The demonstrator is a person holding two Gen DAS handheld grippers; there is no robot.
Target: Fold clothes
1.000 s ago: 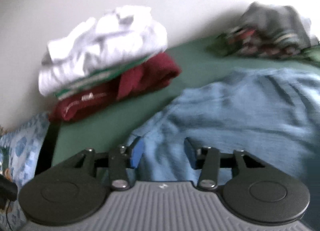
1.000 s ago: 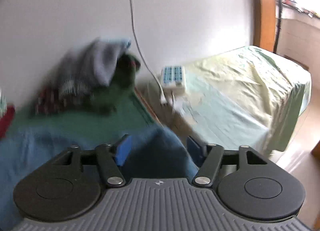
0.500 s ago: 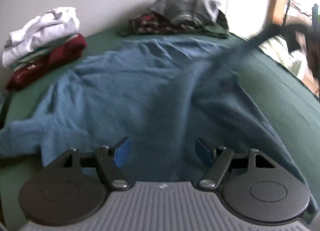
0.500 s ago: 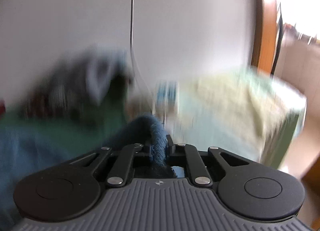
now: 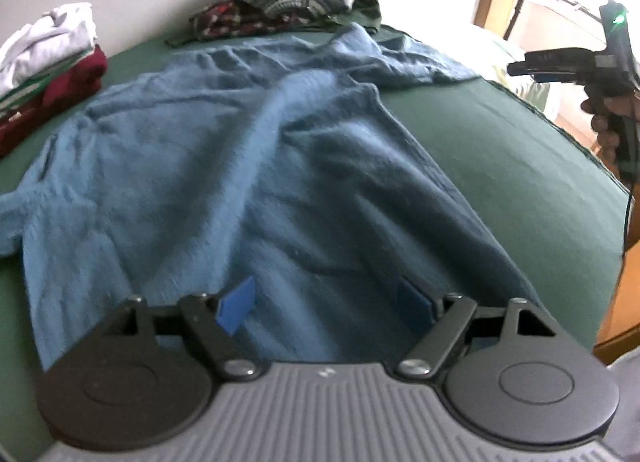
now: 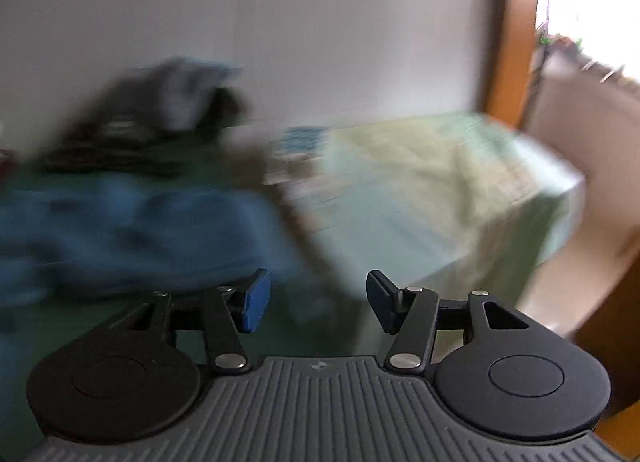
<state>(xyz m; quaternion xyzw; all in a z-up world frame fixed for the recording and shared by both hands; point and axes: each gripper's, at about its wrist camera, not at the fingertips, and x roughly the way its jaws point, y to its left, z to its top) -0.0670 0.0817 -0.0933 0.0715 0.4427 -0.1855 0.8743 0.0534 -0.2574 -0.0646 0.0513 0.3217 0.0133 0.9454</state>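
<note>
My left gripper point(image 5: 326, 306) hangs low over the near hem of the blue sweater point(image 5: 224, 166), jaws spread wide and released, the blue pads on either side of bare knit with nothing between them. My right gripper point(image 6: 316, 300) is out past the right edge of the green surface point(image 5: 500, 150), jaws likewise parted and empty; its view is smeared with motion blur. In the left wrist view that right gripper point(image 5: 568, 62) shows at the far right, dark, with a small green light on top and the fingers of the hand point(image 5: 604, 118) under it. The sweater lies spread and rumpled across the green surface, one sleeve point(image 5: 408, 62) trailing toward the far right corner, the other point(image 5: 16, 222) reaching off to the left. A folded stack of white and dark red clothes point(image 5: 52, 62) sits at the far left against the pale wall point(image 6: 320, 22), and a grey and patterned heap point(image 5: 288, 2) sits at the back. Beyond the right edge stands a piece of furniture draped in a pale green cloth point(image 6: 440, 190), with a wooden door frame point(image 6: 516, 42) and bright daylight behind it.
</note>
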